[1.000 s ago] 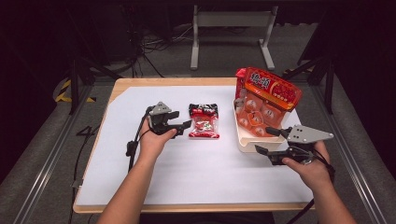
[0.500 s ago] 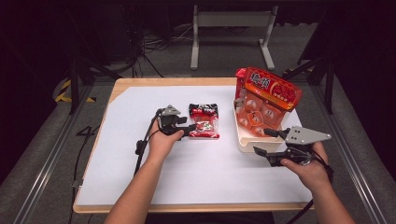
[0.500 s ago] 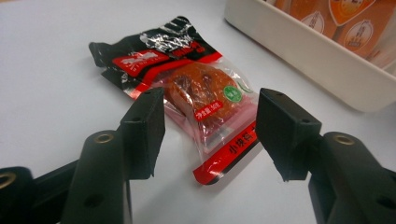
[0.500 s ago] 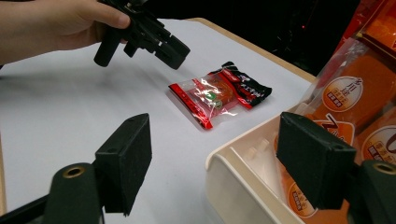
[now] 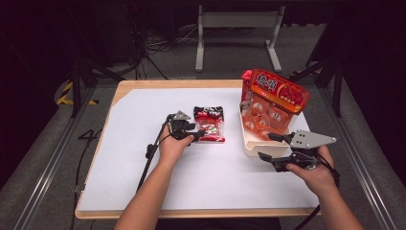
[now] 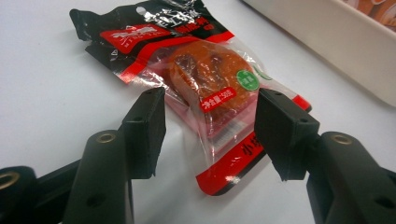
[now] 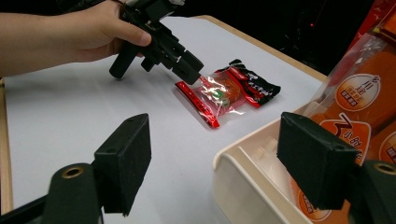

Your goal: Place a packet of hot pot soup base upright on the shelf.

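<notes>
The left gripper [image 6: 210,135] has been closing around the small snack packet [image 6: 205,88] without pinching yet. Next: squeeze, then lift.

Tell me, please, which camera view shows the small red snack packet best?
The left gripper view: the snack packet lies close between the open jaws, with its label and contents clear. The right gripper view shows it farther off, under the left gripper. The high view shows it small, on the table.
</notes>
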`<state>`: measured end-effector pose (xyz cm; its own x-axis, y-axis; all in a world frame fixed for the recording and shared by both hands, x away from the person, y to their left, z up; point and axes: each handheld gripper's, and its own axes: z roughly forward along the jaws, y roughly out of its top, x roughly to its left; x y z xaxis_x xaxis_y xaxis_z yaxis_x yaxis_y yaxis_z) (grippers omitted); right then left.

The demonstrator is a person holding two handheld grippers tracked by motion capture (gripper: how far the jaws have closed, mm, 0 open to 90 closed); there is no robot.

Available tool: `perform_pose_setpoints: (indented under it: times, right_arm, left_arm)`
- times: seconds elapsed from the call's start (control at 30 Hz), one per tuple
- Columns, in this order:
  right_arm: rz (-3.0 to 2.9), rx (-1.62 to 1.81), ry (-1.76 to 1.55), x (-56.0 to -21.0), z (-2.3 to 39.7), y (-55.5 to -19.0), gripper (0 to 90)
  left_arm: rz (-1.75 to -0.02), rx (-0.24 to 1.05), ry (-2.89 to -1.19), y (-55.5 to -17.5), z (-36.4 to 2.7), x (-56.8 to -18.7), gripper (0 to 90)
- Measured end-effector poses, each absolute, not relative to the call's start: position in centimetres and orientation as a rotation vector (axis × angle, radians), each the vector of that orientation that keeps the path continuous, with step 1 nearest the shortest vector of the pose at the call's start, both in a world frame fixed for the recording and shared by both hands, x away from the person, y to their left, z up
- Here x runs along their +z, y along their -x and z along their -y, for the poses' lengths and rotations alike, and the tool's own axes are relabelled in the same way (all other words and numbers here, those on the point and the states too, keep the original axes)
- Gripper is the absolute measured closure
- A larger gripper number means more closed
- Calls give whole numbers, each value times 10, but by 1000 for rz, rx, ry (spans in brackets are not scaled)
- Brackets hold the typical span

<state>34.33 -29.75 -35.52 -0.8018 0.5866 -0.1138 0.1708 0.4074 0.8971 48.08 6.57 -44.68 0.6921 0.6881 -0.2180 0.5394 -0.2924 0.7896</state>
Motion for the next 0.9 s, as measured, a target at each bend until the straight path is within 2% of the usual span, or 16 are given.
perform_pose_setpoints:
  times: [0.2, 0.43, 0.53, 0.63, 0.77, 0.83, 0.9]
  right_arm:
    - [-2265, 1366, -643, -357, 296, -344, 266]
    - [-2273, 1375, -646, -358, 295, -345, 263]
    - [-2276, 1371, -643, -359, 294, -345, 261]
    - [-2280, 1371, -643, -360, 293, -345, 259]
    - [-2288, 1363, -641, -361, 292, -345, 259]
    - [-2288, 1361, -639, -361, 292, -345, 259]
    - [-2289, 1357, -638, -361, 291, -345, 259]
  left_arm:
    - [-962, 194, -1989, -483, -65, -452, 485]
    - [-947, 180, -2030, -482, -61, -452, 581]
    - [-954, 153, -2052, -481, -58, -453, 580]
    - [-935, 182, -2081, -480, -56, -453, 556]
    - [-945, 187, -2082, -480, -56, -453, 566]
    - [-952, 198, -2080, -480, -55, -453, 604]
    - [-958, 176, -2068, -480, -55, -453, 682]
